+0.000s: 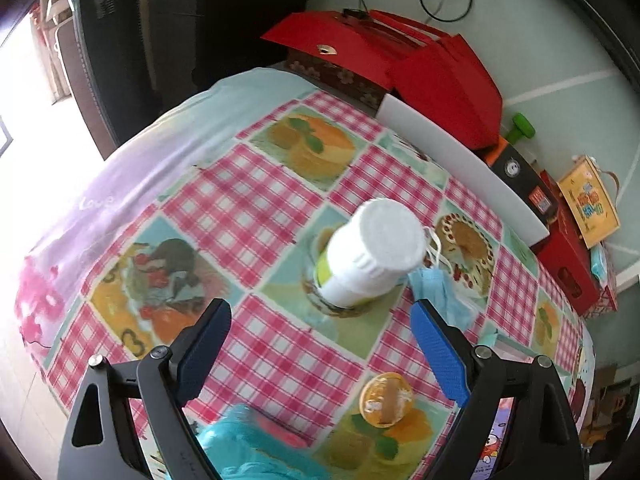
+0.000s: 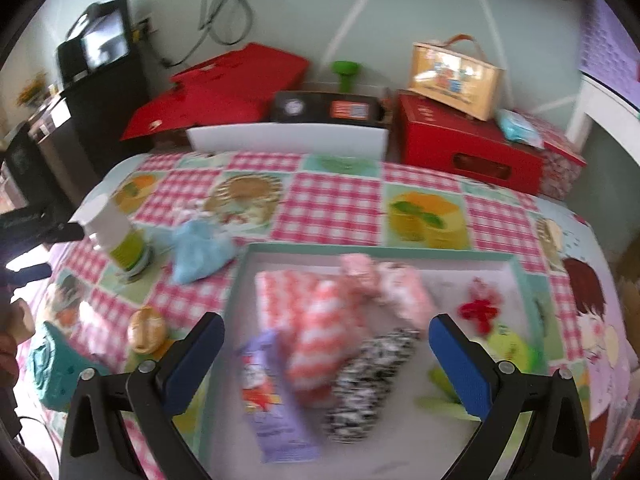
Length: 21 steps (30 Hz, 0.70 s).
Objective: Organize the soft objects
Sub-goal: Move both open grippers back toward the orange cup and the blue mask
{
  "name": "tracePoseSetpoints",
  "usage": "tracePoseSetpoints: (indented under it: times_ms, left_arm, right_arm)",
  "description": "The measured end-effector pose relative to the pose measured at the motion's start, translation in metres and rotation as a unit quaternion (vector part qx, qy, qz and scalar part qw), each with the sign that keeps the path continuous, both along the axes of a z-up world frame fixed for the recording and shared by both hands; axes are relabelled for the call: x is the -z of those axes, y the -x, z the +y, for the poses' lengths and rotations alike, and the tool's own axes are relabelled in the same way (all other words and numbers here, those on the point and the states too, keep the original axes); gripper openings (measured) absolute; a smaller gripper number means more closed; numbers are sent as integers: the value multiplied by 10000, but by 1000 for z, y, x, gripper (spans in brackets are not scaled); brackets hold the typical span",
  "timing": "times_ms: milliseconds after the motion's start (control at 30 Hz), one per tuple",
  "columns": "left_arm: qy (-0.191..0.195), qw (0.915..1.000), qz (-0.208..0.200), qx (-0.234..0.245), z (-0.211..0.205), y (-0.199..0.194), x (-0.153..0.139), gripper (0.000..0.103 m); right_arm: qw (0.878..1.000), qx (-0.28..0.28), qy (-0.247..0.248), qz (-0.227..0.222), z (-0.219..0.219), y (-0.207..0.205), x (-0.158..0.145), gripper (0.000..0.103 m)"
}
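My left gripper is open and empty, hovering above the checkered tablecloth just in front of a white-capped bottle. A crumpled blue face mask lies right of the bottle, by my right fingertip. My right gripper is open and empty over a shallow teal-rimmed box that holds a pink-and-white striped sock, pink plush pieces, a black-and-white roll and a purple packet. The mask and bottle also show at left in the right wrist view.
A teal cloth and an orange jelly cup lie near the table's front. A white tray, red boxes, a yellow bag and a green dumbbell stand along the far edge by the wall.
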<state>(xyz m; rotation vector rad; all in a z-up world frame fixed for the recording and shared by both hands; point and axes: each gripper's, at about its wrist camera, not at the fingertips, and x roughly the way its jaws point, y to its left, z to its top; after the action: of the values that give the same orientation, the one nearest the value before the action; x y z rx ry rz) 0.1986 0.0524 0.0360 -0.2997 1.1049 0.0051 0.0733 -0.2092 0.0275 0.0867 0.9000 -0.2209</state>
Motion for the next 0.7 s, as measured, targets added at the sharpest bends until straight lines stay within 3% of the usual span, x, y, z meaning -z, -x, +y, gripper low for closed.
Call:
tracePoseSetpoints:
  times_ms: [167,333,700]
  left_arm:
    - [-27,9999,88,46,3,0,4,91]
    - [-110,9983,198,531,-18,1,7,91]
    - [-280,9917,468,1160,-63,2,24,91]
  right_arm:
    - [9994,-335,-26,81,25,-11,9,103]
    - [9984,-540,-70,178,38,-20,18,103]
    - [9984,-563,-30,65,32,-34,23,103]
